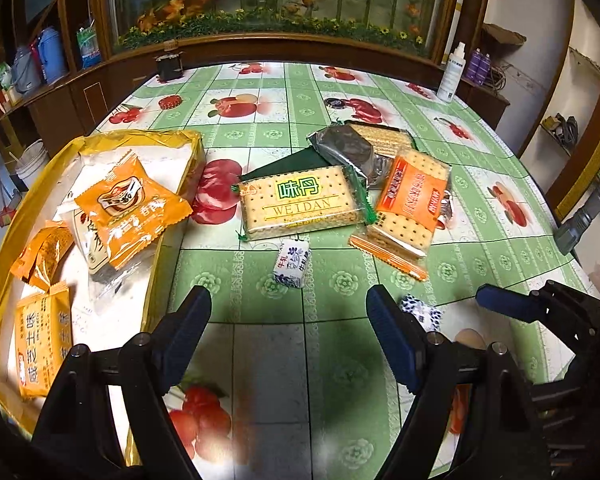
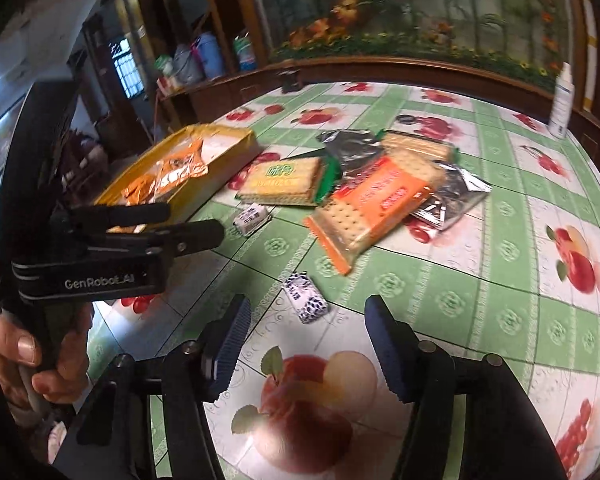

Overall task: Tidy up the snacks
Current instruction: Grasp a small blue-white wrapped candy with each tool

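Note:
A yellow box point(image 1: 172, 136) at the left holds several orange snack packets point(image 1: 130, 208); it also shows in the right wrist view point(image 2: 236, 140). On the table lie a green Weidan cracker pack point(image 1: 300, 204), an orange cracker pack point(image 1: 410, 200), a dark foil pack point(image 1: 348, 148) and two small blue-white candies point(image 1: 292, 264) point(image 1: 422, 312). My left gripper point(image 1: 288, 320) is open and empty, low over the table before the nearer candy. My right gripper point(image 2: 306, 336) is open and empty, just behind the second candy point(image 2: 306, 298).
A white spray bottle point(image 1: 452, 74) stands at the table's far right edge. A dark jar point(image 1: 170, 66) stands at the far left edge. A wooden cabinet with a plant display lines the back. The tablecloth point(image 1: 340, 360) has a fruit pattern.

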A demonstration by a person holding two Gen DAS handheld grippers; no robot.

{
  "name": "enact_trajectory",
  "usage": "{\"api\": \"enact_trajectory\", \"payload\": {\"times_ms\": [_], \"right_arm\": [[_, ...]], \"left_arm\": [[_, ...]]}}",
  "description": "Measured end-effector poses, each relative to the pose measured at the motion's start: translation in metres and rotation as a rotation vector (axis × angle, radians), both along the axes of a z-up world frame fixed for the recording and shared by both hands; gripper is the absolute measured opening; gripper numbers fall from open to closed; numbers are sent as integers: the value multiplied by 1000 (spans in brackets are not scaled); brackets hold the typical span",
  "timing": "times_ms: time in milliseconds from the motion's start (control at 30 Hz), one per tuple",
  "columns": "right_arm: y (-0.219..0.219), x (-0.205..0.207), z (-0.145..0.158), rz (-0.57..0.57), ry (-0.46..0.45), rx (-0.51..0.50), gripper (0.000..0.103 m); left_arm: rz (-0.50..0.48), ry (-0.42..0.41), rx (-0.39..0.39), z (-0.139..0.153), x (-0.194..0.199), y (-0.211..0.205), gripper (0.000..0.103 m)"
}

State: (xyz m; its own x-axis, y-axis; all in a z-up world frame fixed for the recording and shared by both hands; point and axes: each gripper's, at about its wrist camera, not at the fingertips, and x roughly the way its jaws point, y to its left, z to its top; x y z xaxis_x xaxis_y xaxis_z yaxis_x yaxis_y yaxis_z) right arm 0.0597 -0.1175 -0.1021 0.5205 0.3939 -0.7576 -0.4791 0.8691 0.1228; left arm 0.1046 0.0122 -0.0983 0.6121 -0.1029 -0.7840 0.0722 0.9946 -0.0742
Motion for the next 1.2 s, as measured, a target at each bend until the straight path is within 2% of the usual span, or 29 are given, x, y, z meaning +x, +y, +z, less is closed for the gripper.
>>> {"api": "enact_trajectory", "payload": {"times_ms": [200, 400, 467, 533, 567, 600, 633, 800, 867, 1200], "right_arm": [[22, 16, -15, 56, 26, -76, 51], [35, 30, -27, 79, 41, -149, 31], [35, 30, -28, 76, 31, -158, 27], [34, 30, -28, 70, 22, -170, 21], [32, 30, -29, 67, 25, -162, 21], [30, 30, -28, 63, 26, -156, 20], [28, 29, -28, 57, 29, -147, 20], [2, 30, -24, -4, 90, -10, 20], [-13, 29, -20, -34, 109, 57, 20], [-57, 9, 5, -95, 171, 442, 20]], "left_arm": [[-37, 51, 26, -15, 22, -8, 80], [-35, 107, 54, -32, 41, -10, 79], [-36, 94, 75, -34, 44, -12, 69], [-42, 79, 68, -32, 44, -13, 49], [-44, 71, 72, -30, 44, -15, 24], [-46, 70, 70, -30, 45, -16, 16], [-44, 69, 68, -30, 45, -15, 16], [-33, 62, 38, -30, 38, -9, 16], [-21, 45, 50, -25, 32, -6, 16], [66, -56, 61, 12, -15, 16, 16]]}}
